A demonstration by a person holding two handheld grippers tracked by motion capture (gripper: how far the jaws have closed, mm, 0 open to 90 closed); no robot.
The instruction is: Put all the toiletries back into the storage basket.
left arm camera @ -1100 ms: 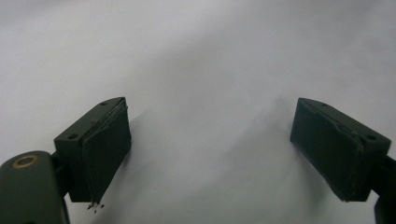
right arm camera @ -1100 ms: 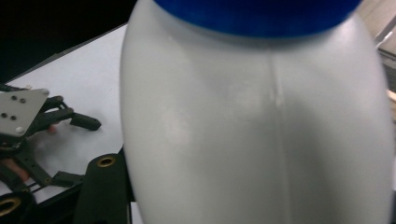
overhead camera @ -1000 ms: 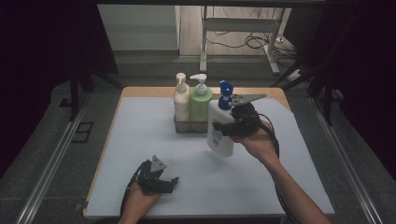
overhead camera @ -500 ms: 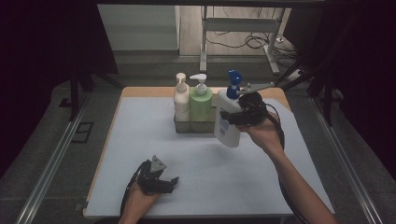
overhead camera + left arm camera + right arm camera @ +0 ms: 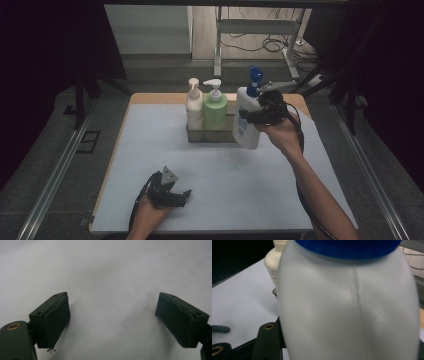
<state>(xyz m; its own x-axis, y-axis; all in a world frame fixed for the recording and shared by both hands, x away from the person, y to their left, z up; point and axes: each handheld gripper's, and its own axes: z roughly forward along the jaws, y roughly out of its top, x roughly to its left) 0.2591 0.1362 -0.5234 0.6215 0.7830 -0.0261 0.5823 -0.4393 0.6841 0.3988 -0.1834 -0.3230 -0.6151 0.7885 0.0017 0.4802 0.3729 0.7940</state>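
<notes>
White pump bottle with the blue pump head (image 5: 247, 120) is off the table, held in the air just right of the grey caddy (image 5: 212, 134) at the far middle of the white mat (image 5: 150, 150); its lower end tilts slightly toward the person, blue nozzle up top. Right gripper (image 5: 250, 116) is clamped across the bottle's body about mid-height, jaws partway closed around it, coming in from the bottle's right side. In the right gripper view the bottle (image 5: 347, 305) sits squarely between the jaws, blue collar at the top edge. Right forearm runs up from the bottom right corner of the high view, wrist raised, hand wrapped round the gripper body, cable looping behind it. Caddy holds two more pump bottles standing upright side by side: a cream one (image 5: 194, 106) on the left, a green one (image 5: 215, 107) beside it, next to the held bottle. Left gripper (image 5: 181, 196) rests low on the mat near the front edge, pointing right, hand behind it; the left gripper view shows its jaws spread wide with nothing between them, just bare mat (image 5: 110, 277).
</notes>
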